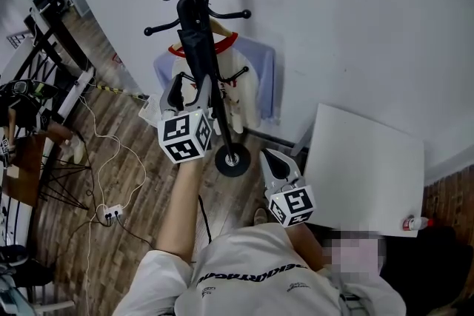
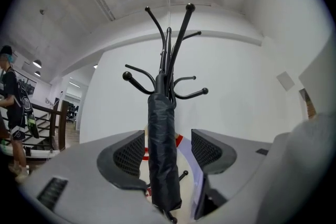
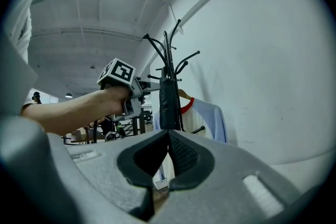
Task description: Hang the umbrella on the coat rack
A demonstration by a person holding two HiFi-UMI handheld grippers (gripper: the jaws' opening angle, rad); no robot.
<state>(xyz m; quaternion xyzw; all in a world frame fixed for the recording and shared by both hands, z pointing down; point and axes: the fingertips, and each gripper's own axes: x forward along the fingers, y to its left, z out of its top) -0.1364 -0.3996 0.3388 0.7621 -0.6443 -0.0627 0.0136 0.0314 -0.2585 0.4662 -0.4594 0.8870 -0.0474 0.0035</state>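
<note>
Fingers of the left gripper stand wide apart. The folded black umbrella hangs upright in the gap between them, nearer the left-hand pad, with a clear space on the other side, so neither pad presses on it. Just past these fingertips stands the pole of the coat rack. The umbrella lies close along it, its top up among the lower hooks; which hook bears it cannot be told. Beyond the umbrella, still between the left fingers, a white shirt with a red collar and pale sleeves hangs on the rack. On the right gripper the fingers are closed tip to tip with nothing between them. Rack and umbrella stand well ahead of those tips, the left gripper up and to their left.
</note>
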